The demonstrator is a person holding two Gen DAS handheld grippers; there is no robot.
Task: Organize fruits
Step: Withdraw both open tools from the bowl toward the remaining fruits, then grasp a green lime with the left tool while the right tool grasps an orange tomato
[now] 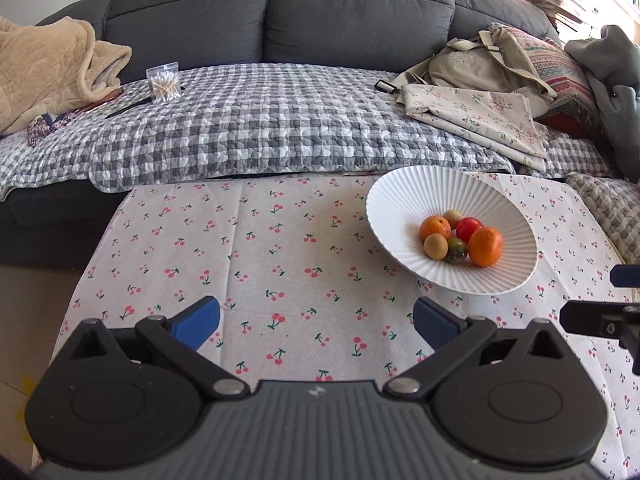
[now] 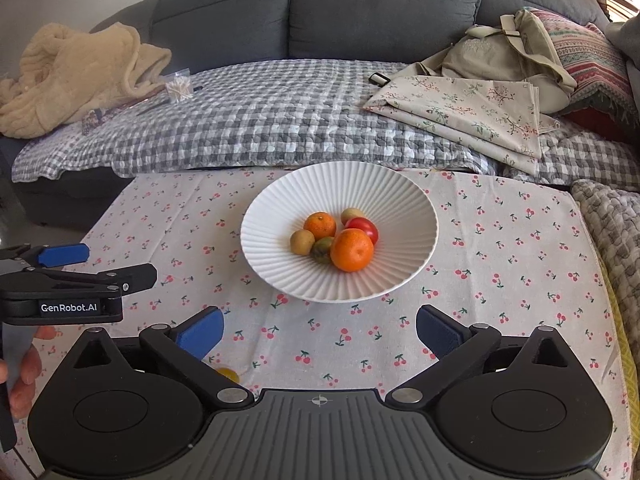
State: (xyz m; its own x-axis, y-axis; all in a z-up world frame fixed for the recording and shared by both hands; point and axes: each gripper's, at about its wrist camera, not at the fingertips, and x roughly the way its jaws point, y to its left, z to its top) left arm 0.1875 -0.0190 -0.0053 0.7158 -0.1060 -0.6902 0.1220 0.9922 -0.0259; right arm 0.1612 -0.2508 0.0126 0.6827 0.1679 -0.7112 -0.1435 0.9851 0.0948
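Observation:
A white ribbed bowl point(image 1: 400, 200) point(image 2: 280, 208) stands on the cherry-print cloth point(image 1: 260, 248) point(image 2: 500, 260). It holds two oranges point(image 1: 485, 246) point(image 2: 352, 250), a red tomato point(image 2: 364, 227), two kiwis point(image 2: 302, 241) and a green-red fruit point(image 2: 322, 249). A small yellow fruit point(image 2: 229, 374) lies on the cloth close under my right gripper's left finger. My left gripper point(image 1: 316, 322) is open and empty, left of the bowl. My right gripper point(image 2: 319, 330) is open and empty, just in front of the bowl.
A grey sofa point(image 1: 280, 8) with a checked quilt point(image 1: 260, 132) runs behind the table. On it lie a beige blanket point(image 1: 44, 68), a cotton swab box point(image 1: 163, 82), folded floral cloth point(image 1: 476, 116) and a bag point(image 2: 504, 52).

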